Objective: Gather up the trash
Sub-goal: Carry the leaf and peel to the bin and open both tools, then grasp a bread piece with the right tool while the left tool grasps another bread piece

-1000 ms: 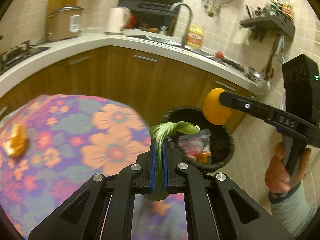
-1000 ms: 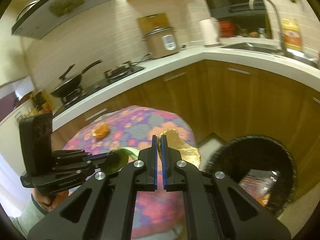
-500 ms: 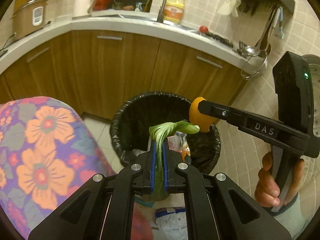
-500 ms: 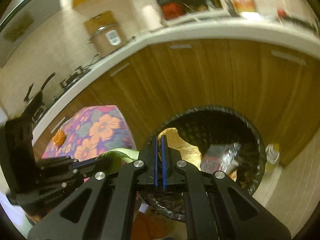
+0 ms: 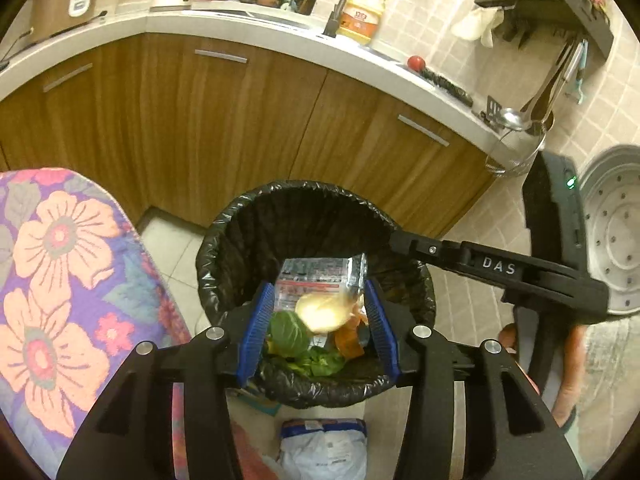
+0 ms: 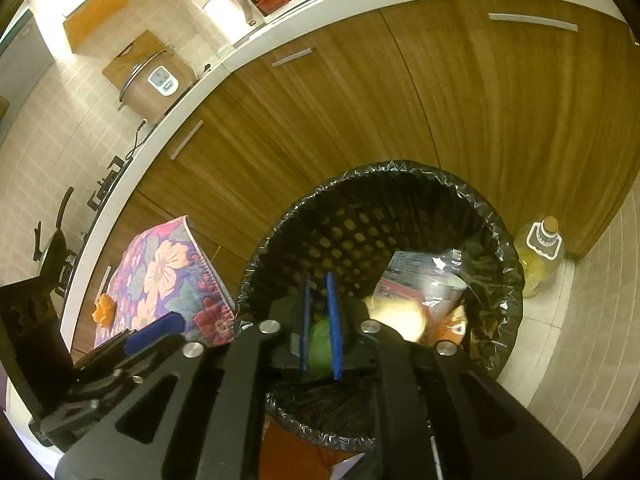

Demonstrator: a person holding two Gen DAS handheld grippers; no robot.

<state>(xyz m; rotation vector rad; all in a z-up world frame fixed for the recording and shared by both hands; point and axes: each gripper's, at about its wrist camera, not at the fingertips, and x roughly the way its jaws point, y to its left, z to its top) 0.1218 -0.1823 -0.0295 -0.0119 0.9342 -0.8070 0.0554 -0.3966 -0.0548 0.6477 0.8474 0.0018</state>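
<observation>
A black-lined trash bin (image 5: 240, 248) stands on the floor below both grippers; it also shows in the right wrist view (image 6: 500, 240). My left gripper (image 5: 318, 330) is open and empty above it. The green leaf (image 5: 288, 334) lies in the bin. A blurred pale orange peel (image 5: 322, 312) is dropping inside the bin; it also shows in the right wrist view (image 6: 396, 316). My right gripper (image 6: 320, 320) is open a little and empty, over the bin. A clear wrapper (image 5: 316, 276) lies in the bin.
A flowered table (image 5: 60, 280) stands left of the bin, with an orange peel (image 6: 103, 310) on it. A bottle of oil (image 6: 538, 256) stands on the floor by the wooden cabinets (image 5: 200, 120). A blue and white bag (image 5: 324, 448) lies on the floor.
Both grippers moved over the bin and opened. The green leaf left my left gripper and the peel left my right gripper; both fell into the bin.
</observation>
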